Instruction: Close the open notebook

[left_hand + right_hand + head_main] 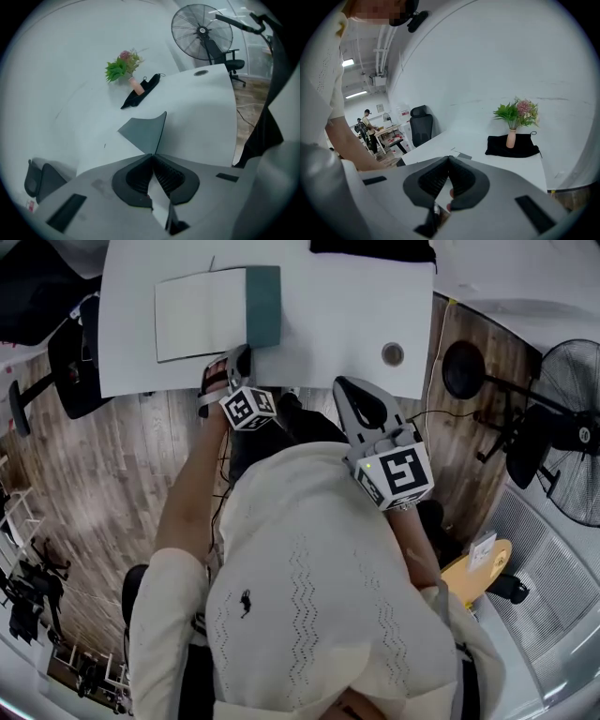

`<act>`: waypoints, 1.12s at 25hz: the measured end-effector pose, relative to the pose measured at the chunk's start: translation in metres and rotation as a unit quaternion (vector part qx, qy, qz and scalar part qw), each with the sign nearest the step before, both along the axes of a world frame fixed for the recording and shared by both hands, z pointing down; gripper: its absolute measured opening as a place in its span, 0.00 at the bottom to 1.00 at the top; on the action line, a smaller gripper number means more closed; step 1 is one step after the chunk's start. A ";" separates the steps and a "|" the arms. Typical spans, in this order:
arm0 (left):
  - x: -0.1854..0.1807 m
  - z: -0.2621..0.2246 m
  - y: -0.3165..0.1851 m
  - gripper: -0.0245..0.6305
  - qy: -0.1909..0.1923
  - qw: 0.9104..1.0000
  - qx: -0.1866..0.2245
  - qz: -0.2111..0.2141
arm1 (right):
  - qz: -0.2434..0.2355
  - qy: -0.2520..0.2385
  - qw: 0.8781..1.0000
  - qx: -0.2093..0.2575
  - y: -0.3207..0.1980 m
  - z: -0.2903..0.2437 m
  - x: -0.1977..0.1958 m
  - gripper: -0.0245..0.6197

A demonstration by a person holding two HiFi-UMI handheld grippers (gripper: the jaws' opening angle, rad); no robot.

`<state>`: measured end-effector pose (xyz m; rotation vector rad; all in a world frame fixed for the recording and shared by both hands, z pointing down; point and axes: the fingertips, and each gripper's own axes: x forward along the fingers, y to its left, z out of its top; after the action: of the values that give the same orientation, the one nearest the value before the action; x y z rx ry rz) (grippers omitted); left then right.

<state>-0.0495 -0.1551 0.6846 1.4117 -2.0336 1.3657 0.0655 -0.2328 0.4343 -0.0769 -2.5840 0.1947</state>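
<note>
One vase [136,85] of flowers [123,65] beyond notebook [146,133]

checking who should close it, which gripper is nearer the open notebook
Left. The left gripper is at the notebook's near edge, jaws together on its cover. The right gripper hangs by the table's front edge, off to the notebook's right, apart from it.

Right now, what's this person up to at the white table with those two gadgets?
A person stands at a white table with a two-jaw gripper in each hand, closing an open notebook. The left gripper looks pinched on the corner of the notebook's teal cover, which stands raised off the table, partway over. The right gripper is shut on nothing and held back near the person's body. The notebook is not yet closed.
</note>
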 end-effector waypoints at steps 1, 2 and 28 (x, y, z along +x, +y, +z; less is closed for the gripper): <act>-0.001 -0.001 0.000 0.07 0.014 1.000 0.010 -0.012 | -0.003 -0.001 1.000 0.000 0.000 0.000 0.000 0.04; -0.001 -0.001 0.000 0.07 0.029 0.999 0.021 -0.026 | -0.006 -0.002 1.000 0.001 -0.001 0.000 0.000 0.04; -0.012 -0.023 0.011 0.07 0.231 0.934 0.180 -0.206 | -0.033 -0.016 0.999 -0.001 0.016 -0.005 -0.018 0.04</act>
<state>-0.0618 -0.1442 0.6620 1.1905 -2.1418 0.4509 0.0473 -0.2171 0.4290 -0.1684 -2.6079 0.1738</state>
